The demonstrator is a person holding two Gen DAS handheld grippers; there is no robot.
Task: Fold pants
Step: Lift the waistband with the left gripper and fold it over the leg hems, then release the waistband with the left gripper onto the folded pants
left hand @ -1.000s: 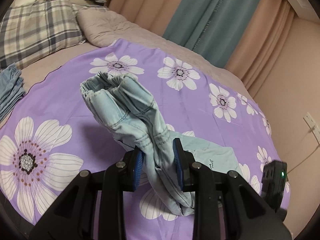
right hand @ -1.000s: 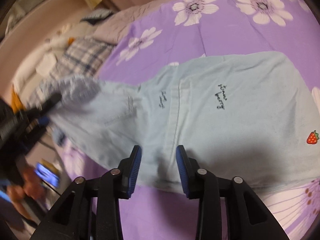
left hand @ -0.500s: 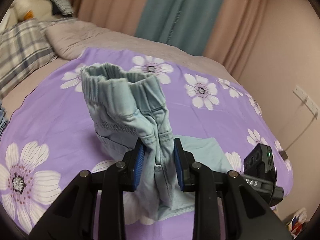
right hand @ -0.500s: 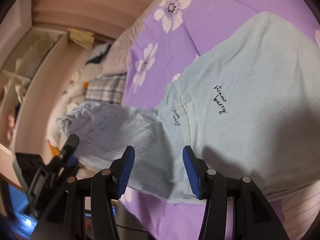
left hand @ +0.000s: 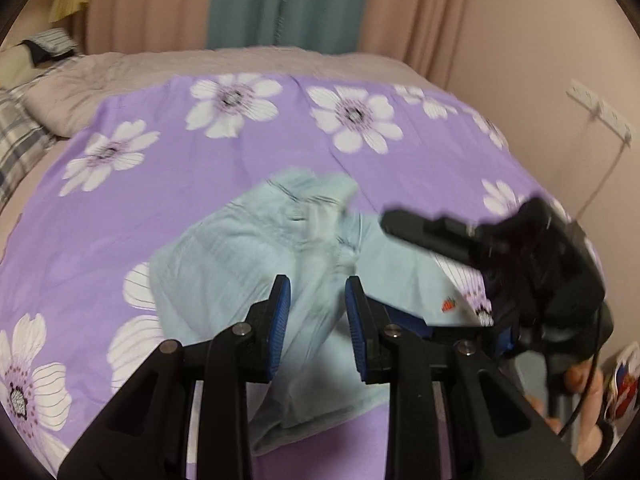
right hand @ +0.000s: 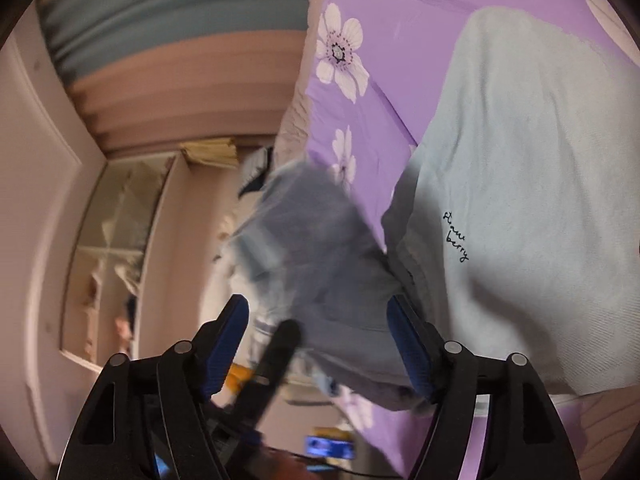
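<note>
The light blue pants (left hand: 256, 256) lie on the purple flowered bedspread (left hand: 120, 184), partly folded over themselves. My left gripper (left hand: 316, 312) is shut on a fold of the pants and holds the waist end over the legs. In the right wrist view the flat leg part (right hand: 520, 200) with a small script print lies on the spread, and the lifted part (right hand: 320, 248) hangs blurred in front. My right gripper (right hand: 320, 340) is open wide around that lifted cloth, not pinching it. The right gripper also shows in the left wrist view (left hand: 500, 240).
A grey quilt (left hand: 200, 64) and plaid pillow (left hand: 16, 136) lie at the head of the bed. Curtains (left hand: 280, 0) hang behind. A wall socket with a cable (left hand: 600, 116) is at right. A door and shelves (right hand: 112, 240) show at left in the right wrist view.
My left gripper has carried the waist end forward and down over the legs. My right gripper has opened wider and moved in beside the left one.
</note>
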